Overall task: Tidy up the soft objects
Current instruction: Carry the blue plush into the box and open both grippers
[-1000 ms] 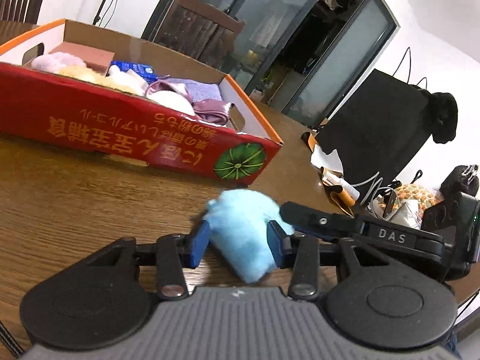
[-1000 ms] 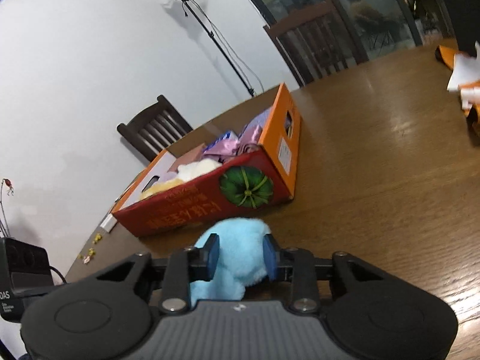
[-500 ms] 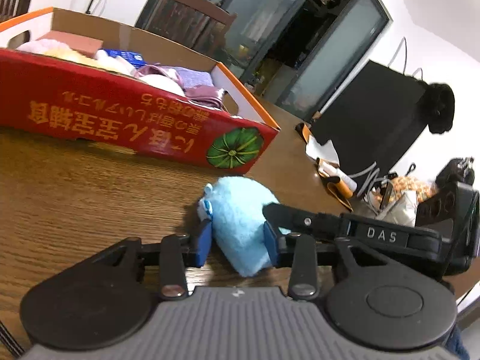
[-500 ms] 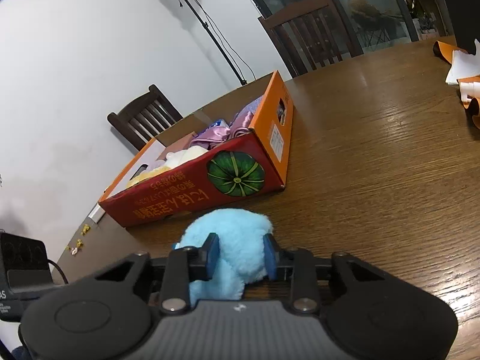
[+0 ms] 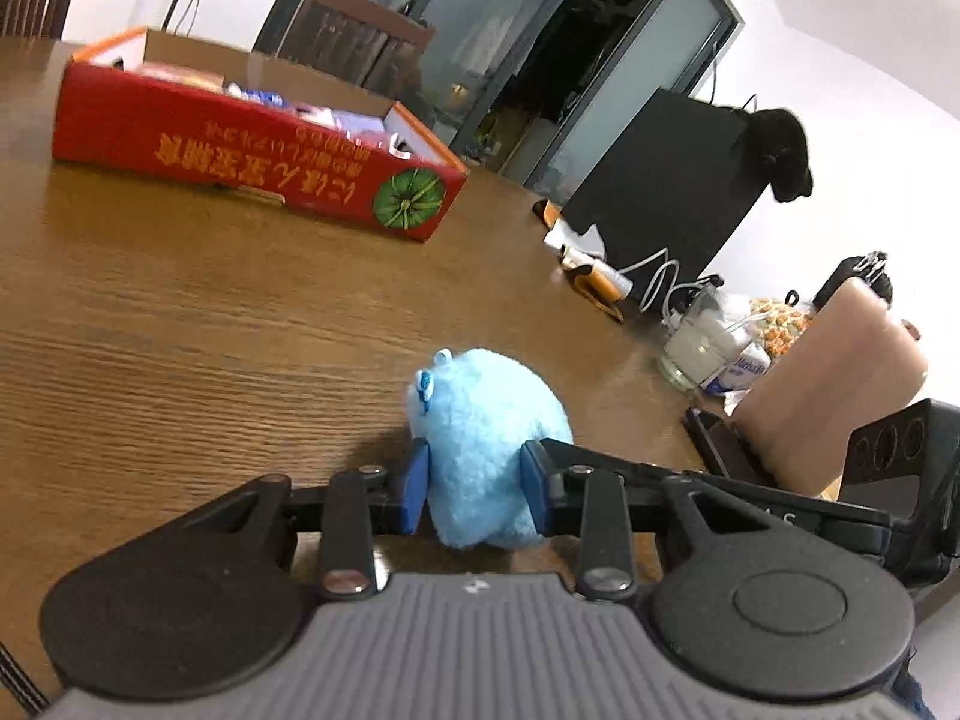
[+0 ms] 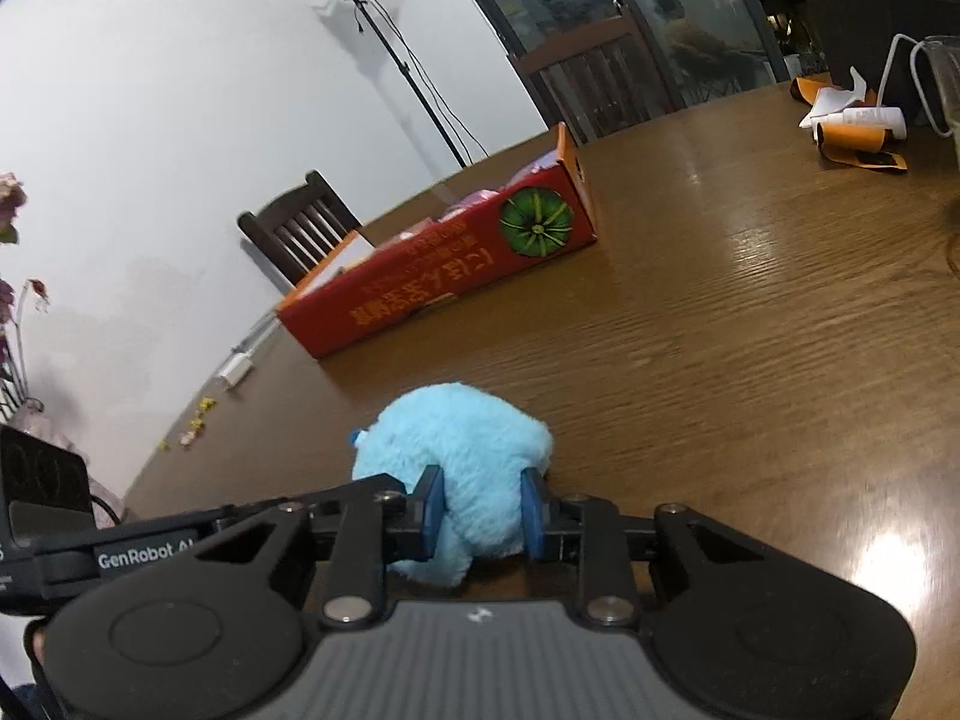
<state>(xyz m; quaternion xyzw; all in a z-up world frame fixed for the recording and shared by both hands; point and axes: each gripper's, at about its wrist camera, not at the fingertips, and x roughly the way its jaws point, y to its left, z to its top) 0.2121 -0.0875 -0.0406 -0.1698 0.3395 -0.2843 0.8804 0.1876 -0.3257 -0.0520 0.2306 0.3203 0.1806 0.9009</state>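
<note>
A fluffy light-blue plush toy rests on the brown wooden table. My left gripper is shut on its near end. My right gripper is shut on the same blue plush from the other side. The red and orange cardboard box holding several soft items stands further back on the table, and it shows in the right wrist view too.
At the table's right end lie orange and white papers, a white cable, a glass jar and a black box. A tan block stands near the right gripper. Chairs and a light stand stand beyond the table.
Both grippers have pulled back from the red box with the blue plush held between them. The box now sits farther away in both views.
</note>
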